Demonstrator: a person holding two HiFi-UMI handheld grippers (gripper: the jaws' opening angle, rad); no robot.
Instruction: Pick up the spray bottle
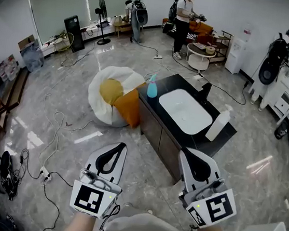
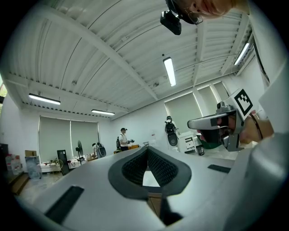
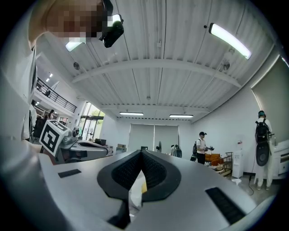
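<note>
While I hold both tools low in front of me, my left gripper (image 1: 118, 150) and my right gripper (image 1: 190, 157) each have their jaws pressed together, pinching nothing. The blue spray bottle (image 1: 152, 87) stands upright at the far left corner of the black counter (image 1: 176, 81), just beside the white sink (image 1: 184, 111). It is well apart from both grippers, ahead of them and roughly between their two lines.
</note>
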